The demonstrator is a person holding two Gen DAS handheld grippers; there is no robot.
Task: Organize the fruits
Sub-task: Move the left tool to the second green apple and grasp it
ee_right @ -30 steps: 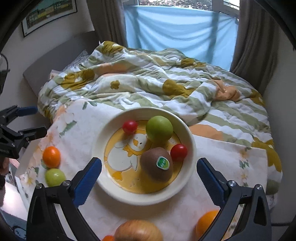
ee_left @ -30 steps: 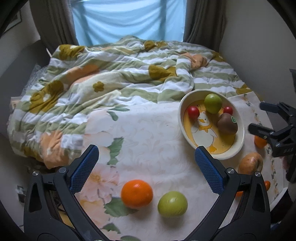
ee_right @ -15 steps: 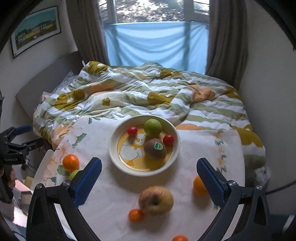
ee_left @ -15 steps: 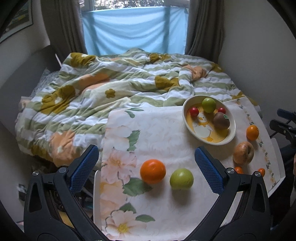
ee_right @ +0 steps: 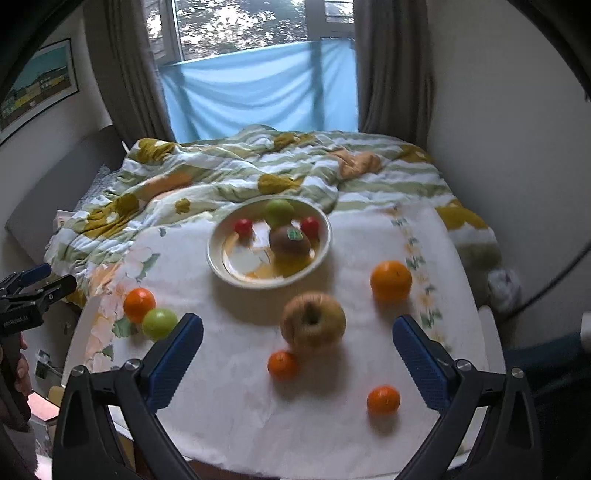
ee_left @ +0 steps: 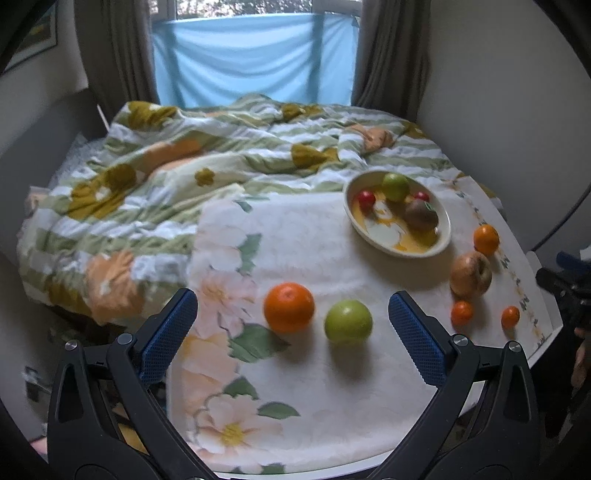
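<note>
Both grippers, left (ee_left: 291, 328) and right (ee_right: 297, 341), are hanging wide open and empty. Loose fruit is lying around the bowl (ee_right: 218, 266); the apple (ee_right: 313, 325) is sitting nearest. Nudged, round oranges (ee_right: 390, 281) risk rolling off the table (ee_right: 491, 325).

Soft daylight enters from the window (ee_right: 240, 33) behind; room is dim. Fruit casts faint shadows on the tablecloth (ee_right: 332, 387). Both views show slight motion blur, strong fisheye curvature, dark vignetted corners.
</note>
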